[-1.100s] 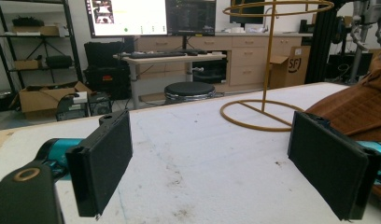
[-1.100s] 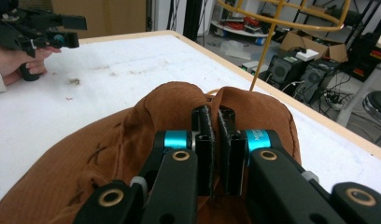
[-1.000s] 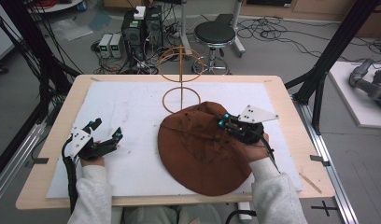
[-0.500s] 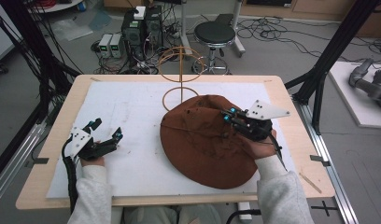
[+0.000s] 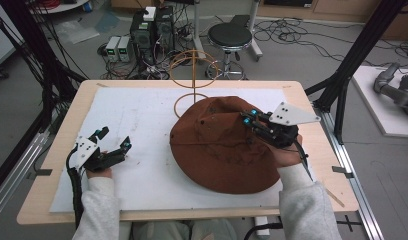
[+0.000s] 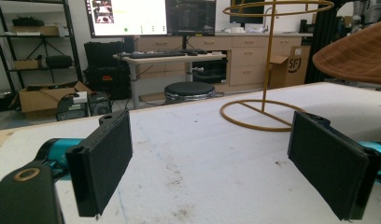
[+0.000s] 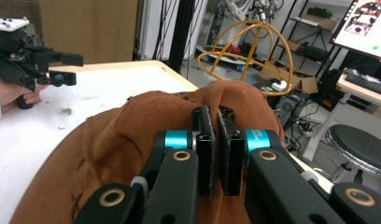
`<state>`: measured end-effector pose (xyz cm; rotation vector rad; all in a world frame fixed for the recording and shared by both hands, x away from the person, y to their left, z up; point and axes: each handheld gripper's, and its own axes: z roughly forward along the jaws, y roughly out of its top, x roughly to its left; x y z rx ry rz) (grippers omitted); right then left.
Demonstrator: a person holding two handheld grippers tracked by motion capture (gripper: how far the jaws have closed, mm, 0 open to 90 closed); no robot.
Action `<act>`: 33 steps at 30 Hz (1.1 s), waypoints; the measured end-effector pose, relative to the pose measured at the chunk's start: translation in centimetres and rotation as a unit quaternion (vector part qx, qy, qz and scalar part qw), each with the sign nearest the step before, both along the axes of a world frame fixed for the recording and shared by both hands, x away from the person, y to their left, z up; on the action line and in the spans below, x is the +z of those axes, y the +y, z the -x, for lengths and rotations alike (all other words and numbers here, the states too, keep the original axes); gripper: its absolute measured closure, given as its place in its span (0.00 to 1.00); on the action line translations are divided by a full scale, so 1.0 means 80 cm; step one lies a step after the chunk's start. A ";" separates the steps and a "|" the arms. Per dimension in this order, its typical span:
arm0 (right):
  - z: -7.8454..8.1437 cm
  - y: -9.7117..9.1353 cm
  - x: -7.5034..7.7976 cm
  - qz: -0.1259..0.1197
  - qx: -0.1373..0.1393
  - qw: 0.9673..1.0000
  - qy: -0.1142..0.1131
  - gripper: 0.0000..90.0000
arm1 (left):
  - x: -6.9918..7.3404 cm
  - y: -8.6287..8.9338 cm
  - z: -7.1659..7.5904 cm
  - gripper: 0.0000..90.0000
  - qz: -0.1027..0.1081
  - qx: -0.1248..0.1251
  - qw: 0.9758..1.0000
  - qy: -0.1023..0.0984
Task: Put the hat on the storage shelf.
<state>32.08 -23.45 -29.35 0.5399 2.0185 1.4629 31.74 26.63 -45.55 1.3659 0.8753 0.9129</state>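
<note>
The right gripper (image 5: 250,118) pinches a fold of the brown hat (image 5: 217,150), which lies on the worktop (image 5: 142,120) beside the wire stand (image 5: 193,75). The left gripper (image 5: 113,140) rests apart, fingers spread, empty.

Open white mat (image 5: 142,125) between the left gripper (image 5: 113,147) and the brown hat (image 5: 217,145), free to pass. Blocked at the back middle by the gold wire stand (image 5: 193,75), its base ring touching the hat's far edge. Right half mostly covered by the hat, with the right gripper (image 5: 248,118) on top.
</note>
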 end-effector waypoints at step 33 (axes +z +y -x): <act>0.011 -0.027 0.060 -0.001 -0.029 0.998 -0.059 0.98 | 0.000 0.000 0.000 0.16 0.000 0.000 1.000 0.000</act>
